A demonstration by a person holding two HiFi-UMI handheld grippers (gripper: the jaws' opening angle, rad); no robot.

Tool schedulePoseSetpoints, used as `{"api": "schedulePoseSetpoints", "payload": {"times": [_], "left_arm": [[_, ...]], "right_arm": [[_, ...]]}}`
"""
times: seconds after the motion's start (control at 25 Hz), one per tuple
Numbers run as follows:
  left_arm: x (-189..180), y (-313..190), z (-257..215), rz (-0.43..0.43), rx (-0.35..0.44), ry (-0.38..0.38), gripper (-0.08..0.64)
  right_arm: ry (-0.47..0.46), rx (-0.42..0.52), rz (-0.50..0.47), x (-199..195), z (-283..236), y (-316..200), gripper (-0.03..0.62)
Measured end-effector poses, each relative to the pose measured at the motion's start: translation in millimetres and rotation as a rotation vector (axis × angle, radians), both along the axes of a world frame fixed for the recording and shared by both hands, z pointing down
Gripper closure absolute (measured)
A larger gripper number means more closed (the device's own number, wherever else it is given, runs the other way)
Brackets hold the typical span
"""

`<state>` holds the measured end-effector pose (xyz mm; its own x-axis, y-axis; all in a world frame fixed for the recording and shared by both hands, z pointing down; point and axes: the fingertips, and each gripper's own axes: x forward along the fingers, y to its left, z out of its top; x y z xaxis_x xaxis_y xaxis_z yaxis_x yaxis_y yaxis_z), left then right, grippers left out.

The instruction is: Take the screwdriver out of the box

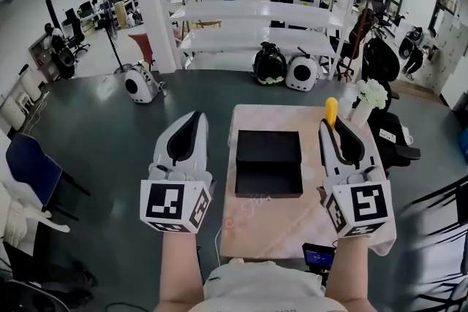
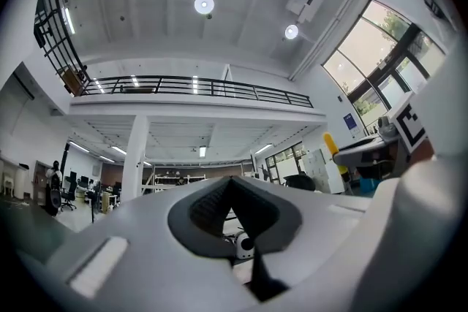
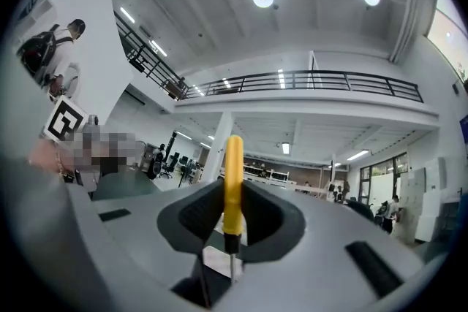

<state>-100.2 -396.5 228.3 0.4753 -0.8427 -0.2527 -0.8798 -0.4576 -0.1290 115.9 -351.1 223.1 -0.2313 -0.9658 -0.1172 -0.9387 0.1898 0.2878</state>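
left gripper (image 1: 194,117) (image 2: 230,180): a smooth, rounded white plastic shell is seen, tapering to two jaws lined with dark ribbed rubber pads. The jaws are closed together at their tips, and nothing is held between them.
right gripper (image 1: 336,126) (image 3: 232,186): the same white shell and dark ribbed pads are shown. The jaws are set narrow and are pressed on the screwdriver's handle.
screwdriver (image 1: 331,110) (image 3: 232,175): a slim, round, glossy yellow plastic handle is held upright between the right gripper's pads, with its rounded end projecting past the jaw tips. A dark collar and a thin bare metal shaft are seen running back from the pads toward the gripper's body. It is held clear of the box, out to the box's right.
box (image 1: 268,173): a matte black rectangular box with flat, sharp-edged walls is seen lying open between the two grippers and below them. Whether the black panel at its far side is the lid cannot be told.
table (image 1: 263,230): a pale pinkish rectangular top with a mottled, stone-like pattern is found under the box.
marker cubes (image 1: 174,204): a white cube printed with black square patterns is carried at the rear of each gripper.
flowers (image 1: 371,93): a bunch of white blooms in a pale vase is seen just right of the right gripper's tip.
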Motion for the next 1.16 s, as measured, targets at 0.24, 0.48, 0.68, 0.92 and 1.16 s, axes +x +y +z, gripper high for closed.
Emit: {"api": "schedulePoseSetpoints", "payload": {"times": [0.24, 0.48, 0.68, 0.92, 1.16], "left_arm": [[0.5, 1.5, -2.0, -0.009, 0.001, 0.009, 0.552], [-1.3, 3.5, -3.9, -0.002, 0.006, 0.0, 0.552], [-0.1, 1.3, -3.4, 0.003, 0.008, -0.003, 0.552], [6.0, 1.1, -2.4, 0.012, 0.009, -0.004, 0.552], [13.4, -0.5, -0.6, 0.018, 0.005, 0.001, 0.552]], "right_arm": [[0.02, -0.002, 0.002, 0.4, 2.0, -1.7, 0.511], [0.015, -0.002, 0.01, 0.2, -0.4, -0.3, 0.511], [0.012, -0.001, 0.026, 3.5, 0.7, -1.5, 0.511], [0.012, 0.004, 0.052, 17.1, -0.1, 3.1, 0.511], [0.003, 0.006, 0.081, 33.2, -0.5, 7.4, 0.511]]}}
